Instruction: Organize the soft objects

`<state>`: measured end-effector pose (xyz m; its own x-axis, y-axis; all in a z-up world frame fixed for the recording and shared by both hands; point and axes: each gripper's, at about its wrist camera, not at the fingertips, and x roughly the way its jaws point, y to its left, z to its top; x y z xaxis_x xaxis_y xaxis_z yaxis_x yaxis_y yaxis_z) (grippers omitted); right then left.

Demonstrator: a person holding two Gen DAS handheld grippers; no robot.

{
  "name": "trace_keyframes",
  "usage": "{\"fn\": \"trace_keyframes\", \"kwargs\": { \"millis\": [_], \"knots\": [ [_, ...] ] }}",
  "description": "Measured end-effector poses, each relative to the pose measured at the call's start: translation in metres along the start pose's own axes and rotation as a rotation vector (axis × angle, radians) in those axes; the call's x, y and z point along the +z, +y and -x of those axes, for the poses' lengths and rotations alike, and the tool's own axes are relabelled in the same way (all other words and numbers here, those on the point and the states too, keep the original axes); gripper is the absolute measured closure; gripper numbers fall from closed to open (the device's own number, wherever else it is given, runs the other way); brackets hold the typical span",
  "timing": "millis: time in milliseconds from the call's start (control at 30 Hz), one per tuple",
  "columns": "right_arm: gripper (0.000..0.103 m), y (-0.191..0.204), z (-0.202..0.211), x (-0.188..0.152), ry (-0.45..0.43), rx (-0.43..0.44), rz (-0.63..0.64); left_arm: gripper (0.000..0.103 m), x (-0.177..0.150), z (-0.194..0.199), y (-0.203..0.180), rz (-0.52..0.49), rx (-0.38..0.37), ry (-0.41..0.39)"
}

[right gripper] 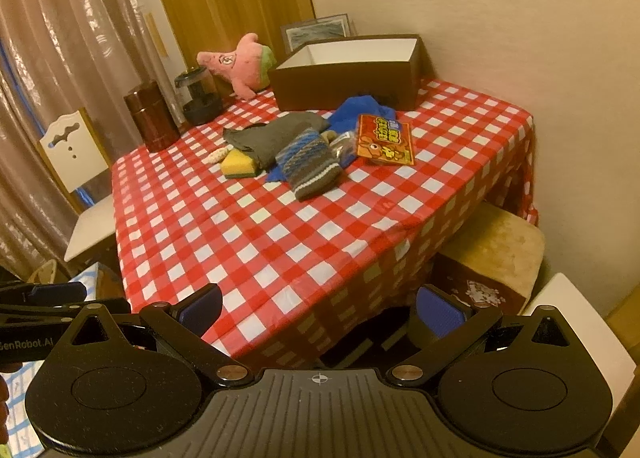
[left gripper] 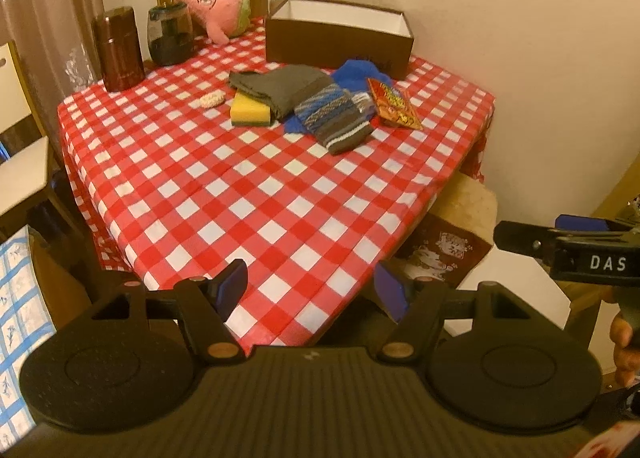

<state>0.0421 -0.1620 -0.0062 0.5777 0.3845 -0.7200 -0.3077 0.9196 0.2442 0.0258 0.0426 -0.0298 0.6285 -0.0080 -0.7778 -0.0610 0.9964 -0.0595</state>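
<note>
Both tongs hang short of the near corner of the desk, holding nothing and touching nothing. The left tongs (left gripper: 312,290) have their blue-padded fingers wide apart, with the checked cloth showing between them. The right tongs (right gripper: 320,312) are spread just as wide, their pads (right gripper: 442,314) clear of the desk edge.

The desk (left gripper: 248,194) wears a red-and-white checked cloth and stands in a room corner, with a pale wall on one side and curtains (right gripper: 60,58) and a wooden panel on the other. A white chair (right gripper: 76,154) sits at its far-left side and a tan cushioned stool (right gripper: 500,254) is tucked under the right edge.

The soft things lie in a loose heap toward the far side of the desk: a grey cloth (left gripper: 284,88) draped partly over a yellow sponge (left gripper: 250,112), a striped knitted sock (left gripper: 332,120) beside them, and a blue cloth (left gripper: 356,72) behind the sock. A small cream scrunchie-like item (left gripper: 210,100) lies just left of the sponge. A red printed packet (left gripper: 394,102) rests at the heap's right end. Behind the heap stands an open brown box (left gripper: 340,40) with a white inside, apparently empty. A pink plush toy (left gripper: 218,6) leans at the far corner, near a dark glass jar (left gripper: 170,36) and a brown canister (left gripper: 118,48).
</note>
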Motion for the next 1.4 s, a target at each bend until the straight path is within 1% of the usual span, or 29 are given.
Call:
{"fn": "trace_keyframes", "kwargs": {
  "millis": [267,400,533,600,700,800,967,1133,1200,1400],
  "knots": [
    [0.0,-0.006,-0.02,0.011,-0.01,-0.016,0.037,0.035,0.015,-0.023,0.004,0.012,0.007,0.017],
    [0.0,-0.016,-0.041,0.027,-0.006,-0.012,0.057,0.035,0.029,-0.04,0.005,0.026,0.026,0.026],
    [0.001,-0.029,-0.068,0.049,-0.017,-0.01,0.105,0.035,0.05,-0.066,0.003,0.06,0.054,0.032],
    [0.001,-0.039,-0.084,0.064,-0.023,-0.012,0.138,0.035,0.064,-0.08,0.0,0.075,0.074,0.041],
    [0.002,-0.054,-0.11,0.087,-0.023,-0.015,0.189,0.035,0.085,-0.103,-0.006,0.095,0.08,0.045],
    [0.004,-0.071,-0.136,0.108,-0.023,-0.016,0.243,0.035,0.104,-0.128,-0.013,0.116,0.115,0.052],
    [0.006,-0.09,-0.18,0.132,-0.016,-0.019,0.366,0.035,0.127,-0.169,-0.026,0.153,0.146,0.072],
    [0.011,-0.103,-0.224,0.141,-0.003,-0.022,0.493,0.035,0.143,-0.205,-0.035,0.195,0.169,0.099],
    [0.015,-0.107,-0.242,0.142,0.007,-0.017,0.537,0.035,0.147,-0.217,-0.038,0.203,0.179,0.11],
    [0.02,-0.11,-0.285,0.135,0.003,-0.038,0.694,0.035,0.157,-0.245,-0.043,0.226,0.199,0.143]
  ]
}}
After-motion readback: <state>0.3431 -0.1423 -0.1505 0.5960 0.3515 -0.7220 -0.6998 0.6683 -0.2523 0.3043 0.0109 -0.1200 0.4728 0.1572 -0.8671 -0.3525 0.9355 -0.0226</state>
